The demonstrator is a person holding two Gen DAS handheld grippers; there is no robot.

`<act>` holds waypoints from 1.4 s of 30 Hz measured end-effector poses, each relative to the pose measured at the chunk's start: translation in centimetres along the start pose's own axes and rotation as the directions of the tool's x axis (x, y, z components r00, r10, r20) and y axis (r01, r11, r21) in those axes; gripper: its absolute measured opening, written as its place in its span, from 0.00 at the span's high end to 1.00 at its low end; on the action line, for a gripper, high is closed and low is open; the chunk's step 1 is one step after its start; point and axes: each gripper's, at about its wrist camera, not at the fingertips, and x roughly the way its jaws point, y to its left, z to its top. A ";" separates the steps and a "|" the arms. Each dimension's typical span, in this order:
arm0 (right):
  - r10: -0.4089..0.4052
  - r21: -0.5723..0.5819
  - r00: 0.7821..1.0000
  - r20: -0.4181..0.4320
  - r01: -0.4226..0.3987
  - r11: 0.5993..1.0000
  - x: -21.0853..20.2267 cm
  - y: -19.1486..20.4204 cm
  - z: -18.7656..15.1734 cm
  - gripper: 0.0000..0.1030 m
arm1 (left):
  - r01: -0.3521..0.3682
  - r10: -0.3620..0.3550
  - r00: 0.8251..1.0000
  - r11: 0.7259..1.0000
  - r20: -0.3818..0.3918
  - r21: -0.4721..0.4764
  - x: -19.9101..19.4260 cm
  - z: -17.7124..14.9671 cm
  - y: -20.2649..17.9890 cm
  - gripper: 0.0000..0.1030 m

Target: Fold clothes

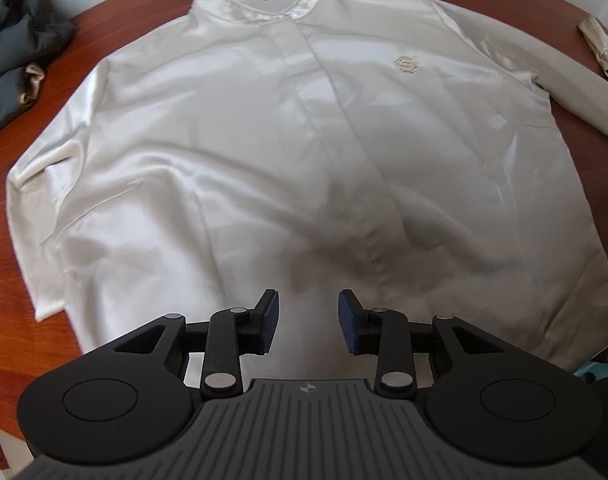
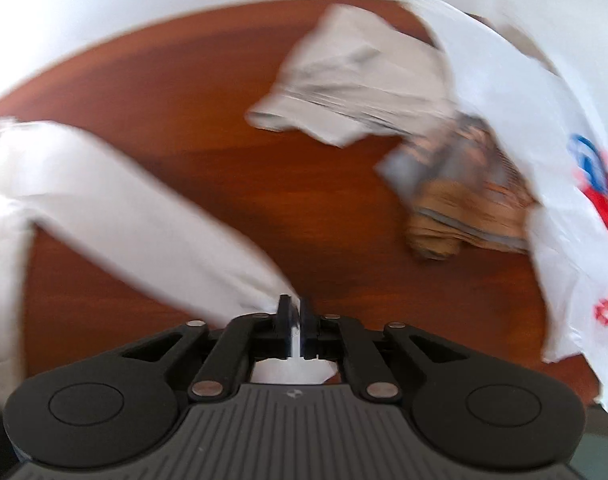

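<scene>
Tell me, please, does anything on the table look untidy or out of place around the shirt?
The shirt lies flat, but crumpled clothes sit on both sides of it: a dark bundle by one sleeve, and a pale garment with a brown striped one beyond the sleeve in the right gripper.

Right wrist view is motion-blurred; we cannot identify the brown patterned item (image 2: pixel 459 208) at right. Shirt (image 1: pixel 264 152) sleeve runs off the right edge.

A shirt (image 1: pixel 288 152) lies flat on the table (image 1: pixel 8 208); dark clothes (image 1: pixel 16 52) sit at ten o'clock, a bag (image 2: pixel 551 168) at two.
</scene>
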 end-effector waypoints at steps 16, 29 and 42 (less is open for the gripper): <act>-0.054 0.258 0.992 0.113 0.023 0.966 1.2 0.2 -6.4 0.46 | -0.037 0.037 0.999 0.999 -0.007 -0.024 -0.4 -0.1 1.1 0.65; -0.005 0.335 0.993 0.121 -0.036 0.941 3.7 2.0 -8.4 0.78 | -0.055 0.055 0.998 0.998 -0.005 -0.024 -0.6 0.5 1.4 0.65; -0.111 0.280 0.988 0.108 0.077 0.957 0.8 -0.4 -6.1 0.66 | -0.116 0.115 0.993 0.985 -0.014 -0.130 -1.1 -0.9 5.3 0.65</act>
